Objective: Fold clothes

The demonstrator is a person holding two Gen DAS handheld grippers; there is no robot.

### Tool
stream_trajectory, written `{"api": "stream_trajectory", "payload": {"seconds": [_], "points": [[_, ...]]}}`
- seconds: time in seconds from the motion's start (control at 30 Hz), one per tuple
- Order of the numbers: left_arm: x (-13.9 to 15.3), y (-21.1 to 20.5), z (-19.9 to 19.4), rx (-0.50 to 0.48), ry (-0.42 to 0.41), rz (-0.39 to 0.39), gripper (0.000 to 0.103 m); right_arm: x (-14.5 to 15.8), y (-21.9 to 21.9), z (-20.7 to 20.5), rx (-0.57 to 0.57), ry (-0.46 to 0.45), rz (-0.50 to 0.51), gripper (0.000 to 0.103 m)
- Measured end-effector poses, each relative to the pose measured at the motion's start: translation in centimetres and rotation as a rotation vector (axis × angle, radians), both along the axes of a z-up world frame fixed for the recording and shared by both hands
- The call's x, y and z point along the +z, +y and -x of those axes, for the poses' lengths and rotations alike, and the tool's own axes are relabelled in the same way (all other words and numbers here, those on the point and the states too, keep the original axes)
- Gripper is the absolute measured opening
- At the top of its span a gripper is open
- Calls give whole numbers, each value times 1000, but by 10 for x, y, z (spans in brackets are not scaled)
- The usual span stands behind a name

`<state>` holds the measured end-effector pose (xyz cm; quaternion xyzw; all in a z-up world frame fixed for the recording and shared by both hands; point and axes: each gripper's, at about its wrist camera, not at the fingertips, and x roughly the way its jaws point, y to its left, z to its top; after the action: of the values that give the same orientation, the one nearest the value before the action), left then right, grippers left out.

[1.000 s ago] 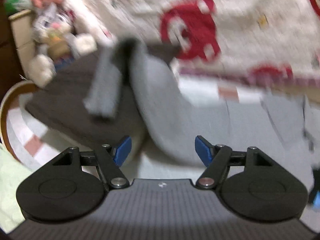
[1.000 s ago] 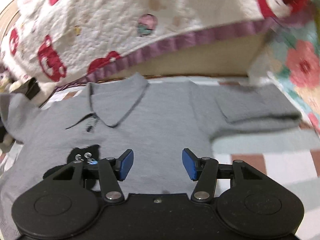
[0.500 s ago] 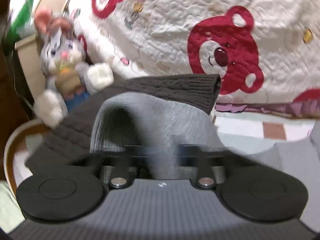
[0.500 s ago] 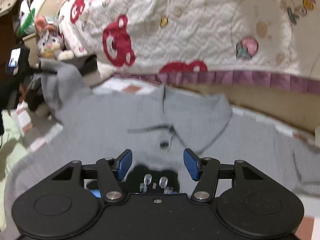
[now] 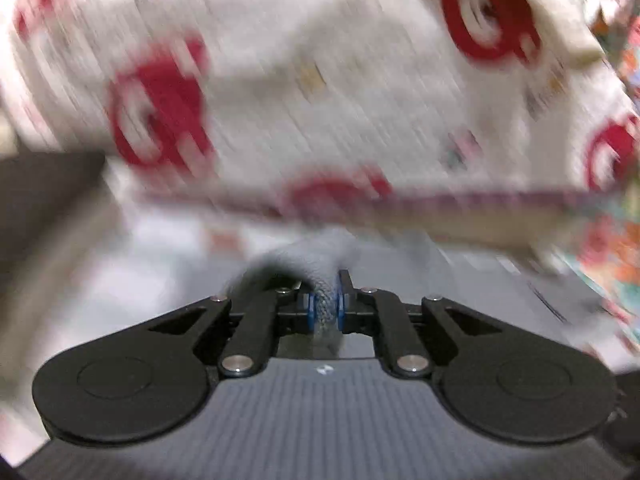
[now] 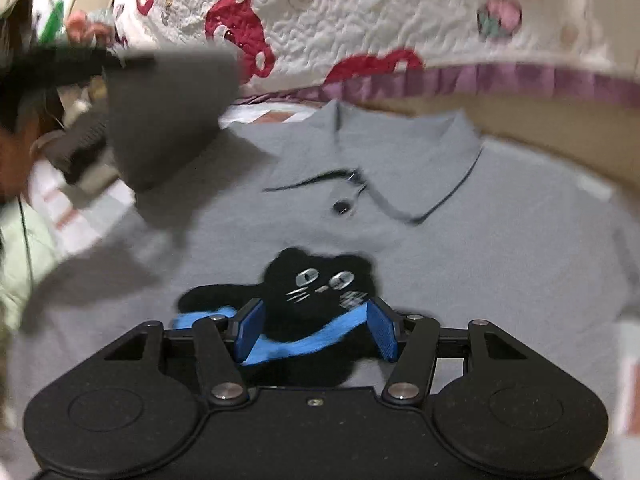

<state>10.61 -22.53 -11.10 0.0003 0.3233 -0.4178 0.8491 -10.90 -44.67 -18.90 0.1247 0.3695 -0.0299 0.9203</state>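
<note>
- A second ago the left tongs (image 5: pixel 325 307) stood open before the sleeve (image 6: pixel 168 120); now they are clamped on its grey knit, so a sleeve fold looks to be in hand.
- The right tongs (image 6: pixel 316 330) hang open, empty, just over the cat patch (image 6: pixel 316 280).
- The grey polo shirt (image 6: pixel 460 240) lies face up, spread ahead of the right tongs, its sleeve lifted at their upper left.

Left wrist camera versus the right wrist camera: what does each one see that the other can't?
Only the left wrist view shows the left gripper, its fingers shut on a bunched fold of grey fabric; the background is blurred.

Only the right wrist view shows the right gripper open above the grey polo shirt, with its collar, black cat patch and a lifted sleeve.

Both show the white quilt with red bears behind.
</note>
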Motion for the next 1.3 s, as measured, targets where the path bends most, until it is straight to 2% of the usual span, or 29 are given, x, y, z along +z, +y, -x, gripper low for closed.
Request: {"api": "stream_trajectory", "payload": {"seconds": [0.1, 0.13, 0.17, 0.2, 0.33, 0.37, 0.43, 0.47, 0.5, 0.53, 0.6, 0.67, 0.83, 0.9, 0.97, 1.03, 1.1, 1.2, 1.27, 1.3], "points": [[-54, -9, -3, -54, 277, -43, 10, -6, 5, -1, -9, 35, 8, 62], [-63, -9, -3, -68, 336, -54, 14, -7, 8, -2, -5, 49, 24, 62], [-64, -6, 1, -85, 351, -60, 20, -6, 10, -3, 1, 58, 40, 62], [-64, -4, 4, -101, 366, -67, 33, -5, 13, -4, 5, 62, 47, 62], [-61, 7, 17, -172, 410, -89, 47, 2, 25, -8, 15, 59, 39, 62], [-55, 14, 18, -202, 386, -88, 49, 3, 28, -9, 18, 59, 36, 62], [-42, 28, 20, -261, 339, -84, 70, 7, 34, -11, 23, 57, 32, 62], [-38, 34, 19, -294, 307, -102, 76, 9, 37, -12, 25, 57, 30, 62], [-37, 37, 16, -323, 261, -147, 87, 10, 40, -14, 28, 56, 28, 62], [-38, 42, 12, -320, 196, -203, 87, 12, 43, -15, 30, 56, 25, 62], [-38, 50, 0, -233, 59, -292, 86, 15, 49, -17, 35, 54, 21, 62], [-33, 57, -17, -155, 6, -306, 87, 21, 57, -31, 59, 41, 27, 62], [-38, 72, -64, 3, -7, -228, 86, 37, 81, -78, 142, -1, 65, 65], [-51, 81, -78, 49, 6, -206, 84, 36, 97, -101, 199, -4, 137, 66], [-64, 94, -89, 90, 58, -161, 83, 29, 113, -119, 245, 10, 212, 66], [-69, 103, -94, 108, 66, -113, 77, 20, 123, -128, 246, 23, 262, 66], [-71, 102, -95, 95, 43, -103, 75, 10, 117, -137, 206, 22, 240, 66], [-74, 97, -97, 90, 62, -92, 75, -1, 102, -150, 169, 20, 206, 64], [-73, 97, -96, 81, 64, -76, 75, -4, 96, -159, 183, 21, 203, 42], [-72, 97, -94, 77, 61, -69, 75, 3, 94, -163, 188, 13, 205, 7]]}}
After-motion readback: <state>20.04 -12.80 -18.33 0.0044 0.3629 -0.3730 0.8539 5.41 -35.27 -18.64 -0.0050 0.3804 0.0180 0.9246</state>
